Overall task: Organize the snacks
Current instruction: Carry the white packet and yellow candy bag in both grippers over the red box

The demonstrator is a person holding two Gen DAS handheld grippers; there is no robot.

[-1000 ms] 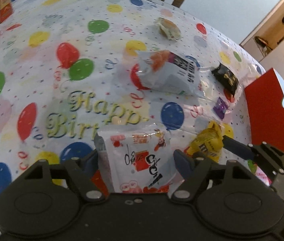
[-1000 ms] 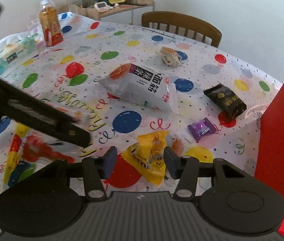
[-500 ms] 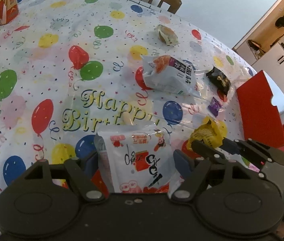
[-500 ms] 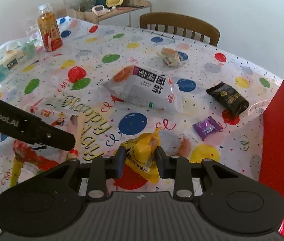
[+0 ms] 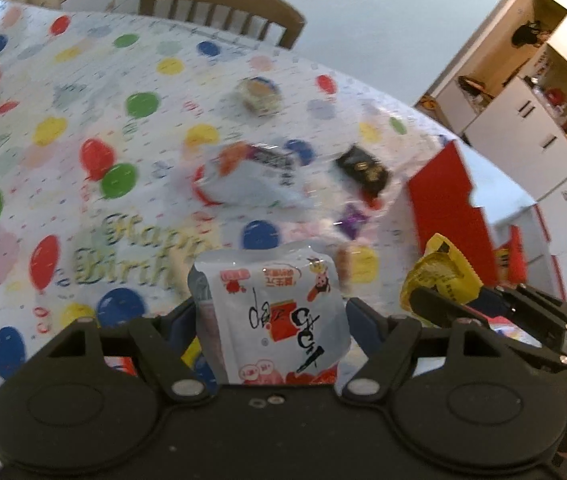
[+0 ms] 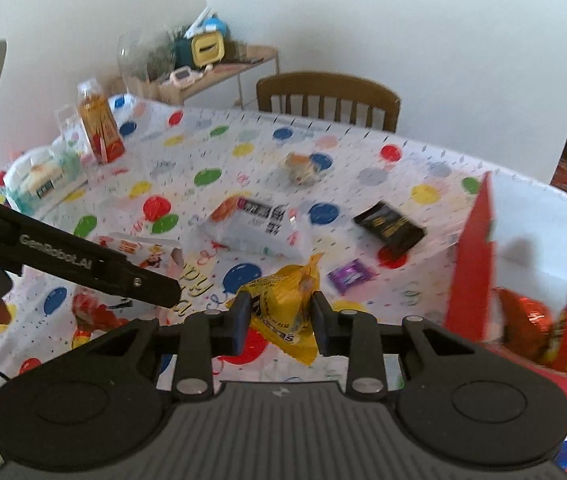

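My left gripper [image 5: 271,313] is shut on a white snack packet [image 5: 279,300] with red and black print and holds it above the balloon tablecloth [image 5: 83,128]. My right gripper [image 6: 280,307] is shut on a yellow candy packet [image 6: 283,292], which is also off the table. The left wrist view shows the yellow packet [image 5: 439,272] at the right, close to the red box [image 5: 443,208]. In the right wrist view the left gripper [image 6: 139,280] reaches in from the left with its white packet [image 6: 143,254].
On the cloth lie a large white bag [image 6: 255,224], a black packet [image 6: 389,228], a purple candy [image 6: 349,274] and a small round snack [image 6: 301,166]. The red box [image 6: 473,264] at the right holds red wrappers [image 6: 563,320]. A drink bottle [image 6: 99,128] and a wooden chair [image 6: 327,100] are at the far side.
The right jaws closed on the yellow packet and lifted it off the cloth. The left gripper rose with the white packet. Both views now show more of the red box.
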